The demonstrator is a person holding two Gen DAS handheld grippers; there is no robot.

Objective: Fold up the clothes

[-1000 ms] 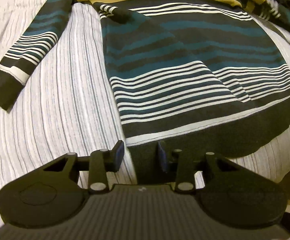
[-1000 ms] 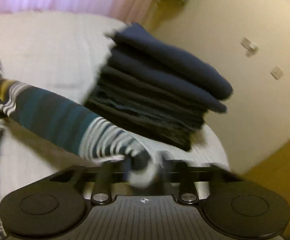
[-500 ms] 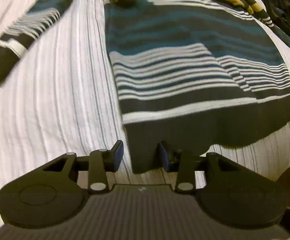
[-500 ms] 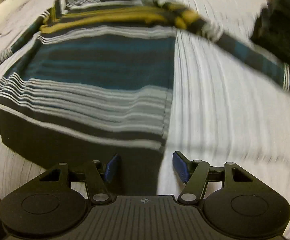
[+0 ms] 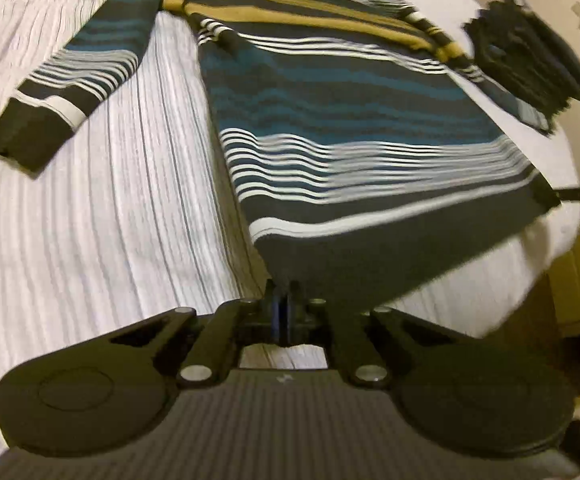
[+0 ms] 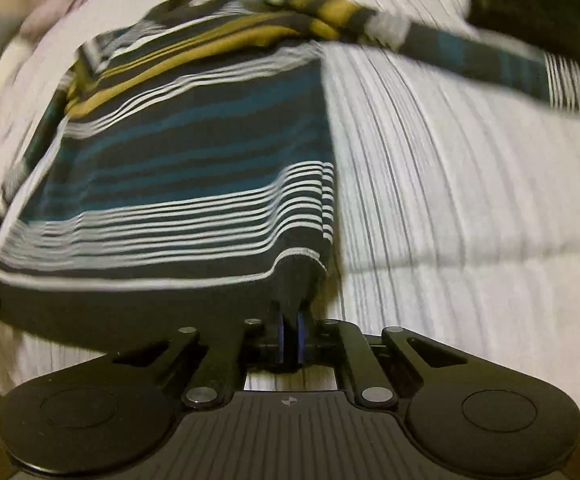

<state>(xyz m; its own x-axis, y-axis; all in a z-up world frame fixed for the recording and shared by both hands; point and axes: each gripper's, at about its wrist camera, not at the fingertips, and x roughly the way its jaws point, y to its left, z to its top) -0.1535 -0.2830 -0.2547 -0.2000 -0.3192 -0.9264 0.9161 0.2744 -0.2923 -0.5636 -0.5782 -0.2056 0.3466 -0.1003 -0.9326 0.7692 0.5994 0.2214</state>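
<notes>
While both grippers pinch the sweater (image 5: 354, 128) hem, folded stack (image 5: 530, 60) lies near

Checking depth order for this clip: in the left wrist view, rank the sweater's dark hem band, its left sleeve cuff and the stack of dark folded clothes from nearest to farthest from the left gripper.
1. dark hem band, clamped in the left gripper.
2. left sleeve cuff, lying out to the left on the striped bedspread.
3. stack of dark folded clothes, far right at the bed's edge.
</notes>
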